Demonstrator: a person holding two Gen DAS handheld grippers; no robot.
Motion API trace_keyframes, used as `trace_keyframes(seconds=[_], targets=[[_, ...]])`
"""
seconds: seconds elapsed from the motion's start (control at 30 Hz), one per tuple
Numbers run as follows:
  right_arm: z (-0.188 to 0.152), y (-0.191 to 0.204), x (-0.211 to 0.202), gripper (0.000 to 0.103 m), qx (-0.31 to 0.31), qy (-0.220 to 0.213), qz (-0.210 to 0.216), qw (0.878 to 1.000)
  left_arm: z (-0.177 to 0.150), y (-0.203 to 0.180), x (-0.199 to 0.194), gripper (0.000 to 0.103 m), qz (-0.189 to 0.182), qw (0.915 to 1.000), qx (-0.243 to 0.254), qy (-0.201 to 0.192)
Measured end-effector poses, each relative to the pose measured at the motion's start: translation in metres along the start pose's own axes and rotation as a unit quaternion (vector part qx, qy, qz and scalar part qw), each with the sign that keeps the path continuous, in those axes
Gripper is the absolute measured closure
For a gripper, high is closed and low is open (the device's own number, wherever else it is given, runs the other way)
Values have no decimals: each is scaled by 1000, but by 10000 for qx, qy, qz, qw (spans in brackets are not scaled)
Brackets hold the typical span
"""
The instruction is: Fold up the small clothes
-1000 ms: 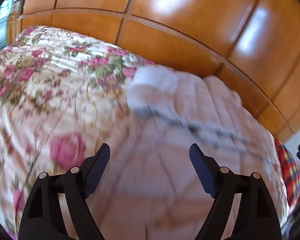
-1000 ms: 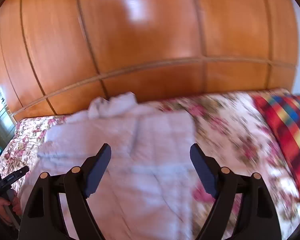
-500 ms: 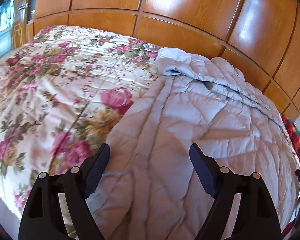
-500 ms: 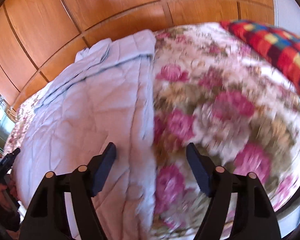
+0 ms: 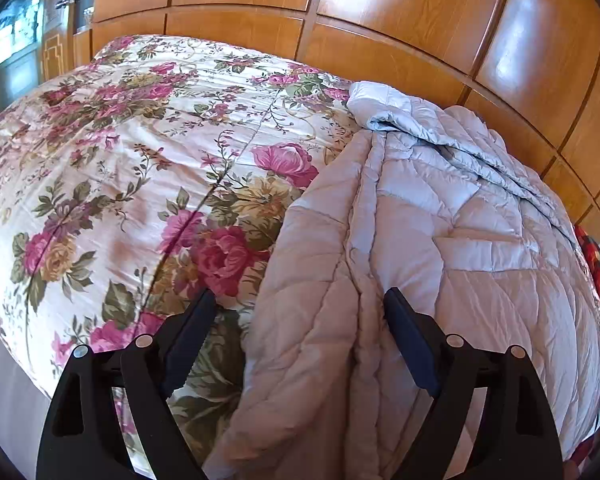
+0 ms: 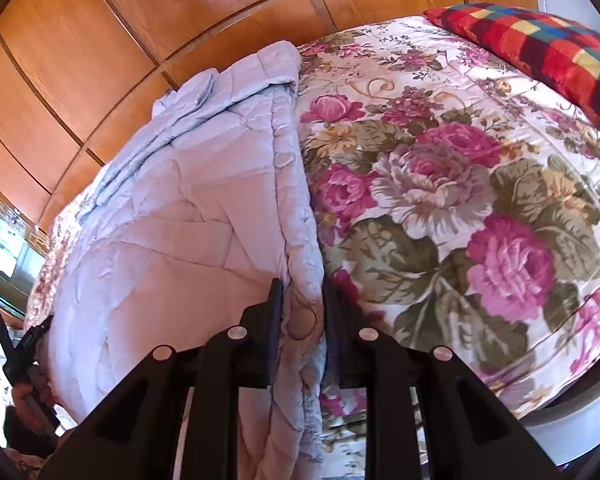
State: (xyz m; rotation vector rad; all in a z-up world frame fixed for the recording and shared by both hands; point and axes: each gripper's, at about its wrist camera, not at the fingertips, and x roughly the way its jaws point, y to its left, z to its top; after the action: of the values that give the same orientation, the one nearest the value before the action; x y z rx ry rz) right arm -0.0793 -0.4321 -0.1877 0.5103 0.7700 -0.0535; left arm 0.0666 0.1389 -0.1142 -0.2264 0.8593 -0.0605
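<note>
Bed: covered by a floral bedspread (image 5: 148, 168); wooden wardrobe panels (image 5: 400, 12) behind; a plaid pillow (image 6: 540, 44) at the far right corner.
Garment: pale lilac quilted jacket (image 5: 460, 240); spread flat on the right half of the bedspread in the left view, on the left half in the right view; long axis running away from both cameras, toward the wardrobe; far end bunched, probably hood or collar, not sure which.
Edges: left-hand seam (image 5: 364, 280) thick, doubled; right-hand placket with snap buttons (image 6: 296, 208) lying directly on the flowers.
Key relation: each long edge directly ahead of one tool; both near ends about equally close, neither hand clearly nearer.
Right gripper (image 6: 300, 300): jaws narrow, pinching the placket edge near a snap; fabric visibly squeezed between the pads.
Left gripper (image 5: 296, 320): jaws wide apart, holding nothing; straddling the near seam, above the fabric, contact not visible.
Judged next need: closing the left jaws on that seam, so both near corners lift together along the long axis.
</note>
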Motion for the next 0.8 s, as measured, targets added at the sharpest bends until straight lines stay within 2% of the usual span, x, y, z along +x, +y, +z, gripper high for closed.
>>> trace_keyframes(seconds=[0.1,0.13,0.17,0.2,0.27,0.43,0.47,0.5,0.57,0.6,0.7,0.8], targets=[[-2,5,-4,73,-90,-66,15,9999,3,8,-3,18,-131,9998,-164,64],[-3,4,-5,61,34,-68,130,9999,3,10,-4,18,-201,9995,-244,84],[-4,1,-7,53,186,-112,265,9994,3,13,-6,18,-296,9990,-324,102],[-3,-3,-9,51,277,-132,345,9989,3,13,-7,18,-358,9987,-336,101],[-2,-7,-9,49,336,-96,428,9985,2,12,-9,18,-537,9982,-259,110],[-5,-6,-4,43,306,102,735,9968,-3,6,2,21,-453,9982,79,397],[-6,-4,-4,43,284,119,829,9961,-3,6,1,29,-474,9980,100,401],[-6,-1,-2,43,244,170,954,9950,-3,4,0,42,-644,9967,122,469],[-10,7,-1,44,132,244,1222,9921,-1,2,-2,54,-836,9949,129,550],[-11,9,1,44,105,335,1441,9889,-1,1,-3,56,-892,9942,161,574],[-17,9,4,44,50,565,1785,9823,-2,0,-3,56,-1009,9924,250,658],[-23,-8,3,45,353,713,2280,9704,-3,9,1,51,-1298,9880,49,840]])
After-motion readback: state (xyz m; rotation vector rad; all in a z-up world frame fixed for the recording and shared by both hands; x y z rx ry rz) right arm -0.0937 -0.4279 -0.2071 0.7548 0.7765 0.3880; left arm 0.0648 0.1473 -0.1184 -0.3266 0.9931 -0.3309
